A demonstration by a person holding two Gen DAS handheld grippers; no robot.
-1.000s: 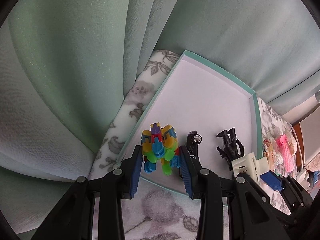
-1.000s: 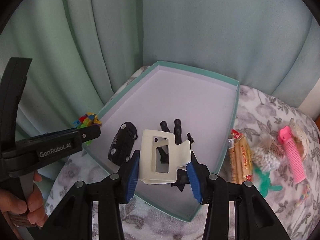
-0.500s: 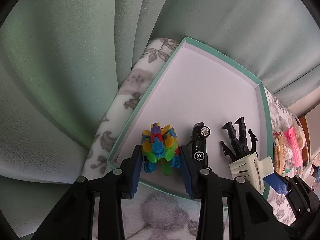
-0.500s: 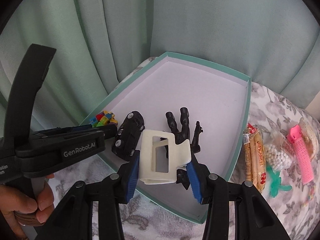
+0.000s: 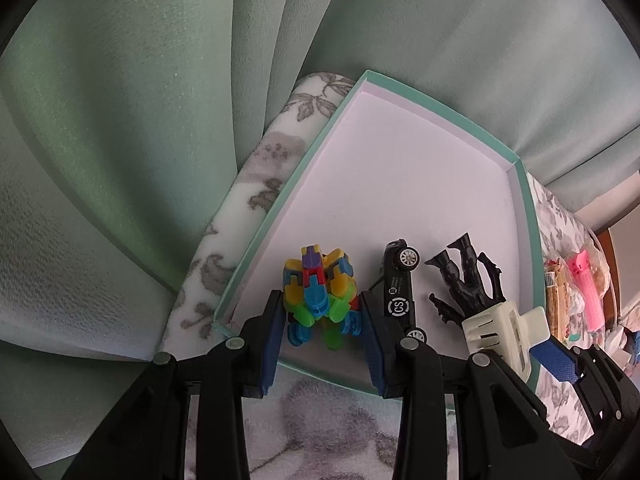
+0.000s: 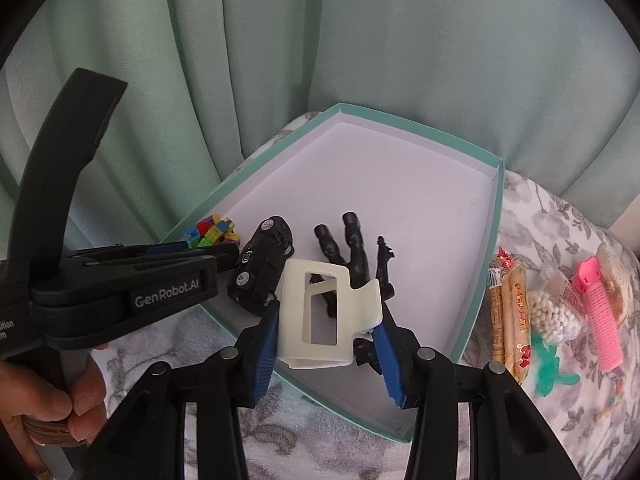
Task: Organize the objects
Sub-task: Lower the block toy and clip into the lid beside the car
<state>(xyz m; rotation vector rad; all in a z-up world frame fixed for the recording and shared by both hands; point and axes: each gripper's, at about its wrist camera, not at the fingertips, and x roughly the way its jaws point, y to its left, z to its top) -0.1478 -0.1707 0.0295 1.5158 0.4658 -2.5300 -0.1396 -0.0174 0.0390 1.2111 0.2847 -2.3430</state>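
A shallow teal box [image 5: 440,108] with a white floor lies on a floral blanket. My left gripper [image 5: 320,304] is shut on a multicoloured block toy [image 5: 318,292], held low over the box's near left corner. The right wrist view shows that toy [image 6: 212,234] just inside the box wall. My right gripper [image 6: 326,316] is shut on a white hair claw clip [image 6: 320,312] above the box's front part. A black toy car [image 6: 262,268] lies on its side in the box, and a black figure [image 6: 352,252] lies beside it, partly hidden by the clip.
Right of the box [image 6: 420,124] on the blanket [image 6: 560,420] lie snack packs [image 6: 512,312], a bag of white beads [image 6: 554,312], a pink roller [image 6: 600,320] and a green item [image 6: 554,372]. Green curtains [image 6: 400,40] hang close behind. A hand [image 6: 52,412] grips the left tool.
Both grippers have moved forward over the box with their loads. The block toy went from the box's left rim to inside its near left corner.
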